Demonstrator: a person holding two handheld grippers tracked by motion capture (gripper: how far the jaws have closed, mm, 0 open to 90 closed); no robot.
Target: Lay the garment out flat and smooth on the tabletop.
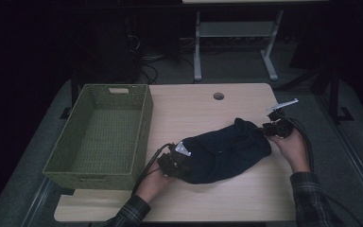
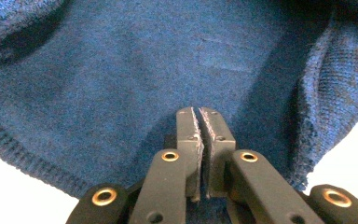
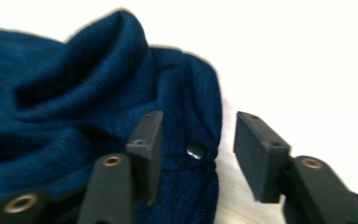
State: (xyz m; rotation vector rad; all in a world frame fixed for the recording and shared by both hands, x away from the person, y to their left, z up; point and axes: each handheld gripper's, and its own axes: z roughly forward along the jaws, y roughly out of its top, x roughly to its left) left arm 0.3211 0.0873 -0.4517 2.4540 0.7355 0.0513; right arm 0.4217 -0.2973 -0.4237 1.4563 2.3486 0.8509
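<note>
While the basket [image 1: 82, 156] sits bare (green wicker), left tool [image 2: 199, 140] pinches the sweater [image 1: 222, 151]; right tool [image 3: 193, 144] gapes.

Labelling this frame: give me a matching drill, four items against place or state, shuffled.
1. left gripper
2. right gripper
3. green woven basket
4. round hole in the table

a. far edge of the tabletop
b. jaws apart around a sweater edge with a button
c. left end of the table
d. jaws pressed together over the dark blue knit sweater

Pairs: 1-d, 2-b, 3-c, 4-a
</note>
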